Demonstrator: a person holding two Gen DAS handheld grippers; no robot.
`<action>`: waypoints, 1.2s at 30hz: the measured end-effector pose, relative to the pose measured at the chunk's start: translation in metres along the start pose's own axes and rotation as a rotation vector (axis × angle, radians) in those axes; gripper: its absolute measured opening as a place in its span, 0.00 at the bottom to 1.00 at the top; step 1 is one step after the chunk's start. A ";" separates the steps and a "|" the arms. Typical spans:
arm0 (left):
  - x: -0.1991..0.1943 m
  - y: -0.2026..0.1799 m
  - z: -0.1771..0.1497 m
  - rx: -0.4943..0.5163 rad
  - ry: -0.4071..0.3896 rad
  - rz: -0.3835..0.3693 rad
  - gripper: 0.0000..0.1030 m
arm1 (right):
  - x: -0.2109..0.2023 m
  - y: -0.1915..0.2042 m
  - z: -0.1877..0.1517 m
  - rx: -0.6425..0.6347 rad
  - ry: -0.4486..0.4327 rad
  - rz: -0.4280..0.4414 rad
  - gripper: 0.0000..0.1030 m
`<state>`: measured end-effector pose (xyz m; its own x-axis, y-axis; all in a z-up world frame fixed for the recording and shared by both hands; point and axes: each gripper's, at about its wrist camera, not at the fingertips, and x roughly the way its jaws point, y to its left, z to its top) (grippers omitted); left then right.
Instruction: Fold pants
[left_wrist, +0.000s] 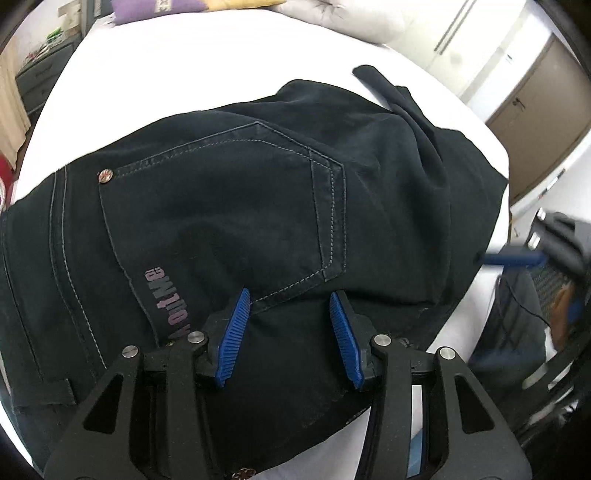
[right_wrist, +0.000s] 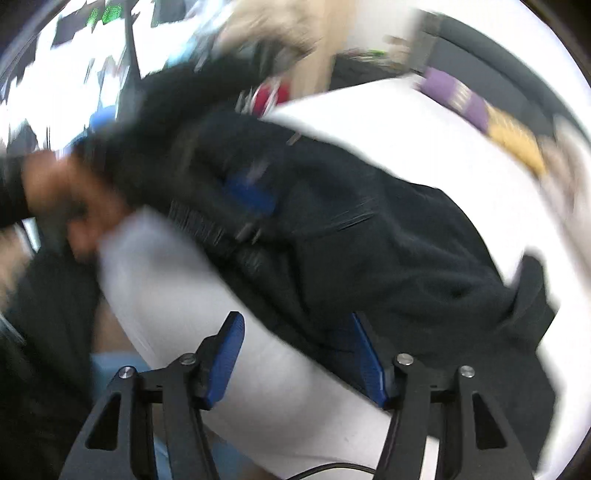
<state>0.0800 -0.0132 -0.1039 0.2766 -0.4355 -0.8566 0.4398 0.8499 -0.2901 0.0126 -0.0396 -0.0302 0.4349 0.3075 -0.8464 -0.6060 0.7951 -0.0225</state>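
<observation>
Dark navy jeans (left_wrist: 236, 206) lie folded on a white bed (left_wrist: 207, 62), back pocket and a copper rivet facing up. My left gripper (left_wrist: 290, 299) is open, its blue pads just above the cloth below the pocket, holding nothing. In the left wrist view my right gripper (left_wrist: 517, 258) shows blurred at the jeans' right edge. In the right wrist view, which is motion-blurred, my right gripper (right_wrist: 295, 321) is open over the bed's edge beside the jeans (right_wrist: 369, 240), its right pad next to the cloth. The left gripper (right_wrist: 247, 192) appears there resting on the jeans.
Pillows, one purple (left_wrist: 155, 11) and one pale (left_wrist: 347, 18), lie at the bed's far side. A brown cabinet (left_wrist: 539, 107) and white wardrobe doors stand beyond the bed at right. Cluttered shelves (left_wrist: 44, 62) stand at left. The person's hand (right_wrist: 62, 195) shows blurred.
</observation>
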 end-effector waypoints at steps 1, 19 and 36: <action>-0.002 0.004 -0.003 -0.014 -0.005 -0.002 0.43 | -0.008 -0.019 0.001 0.085 -0.032 0.025 0.59; 0.013 0.015 -0.001 -0.115 -0.020 -0.009 0.43 | 0.034 -0.374 -0.026 1.230 -0.320 0.133 0.52; 0.005 0.035 -0.011 -0.149 -0.046 -0.058 0.43 | 0.117 -0.336 0.080 0.601 0.177 -0.528 0.46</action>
<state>0.0873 0.0171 -0.1233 0.2948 -0.4955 -0.8170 0.3260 0.8559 -0.4015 0.3203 -0.2297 -0.0789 0.4211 -0.2333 -0.8765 0.1315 0.9718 -0.1955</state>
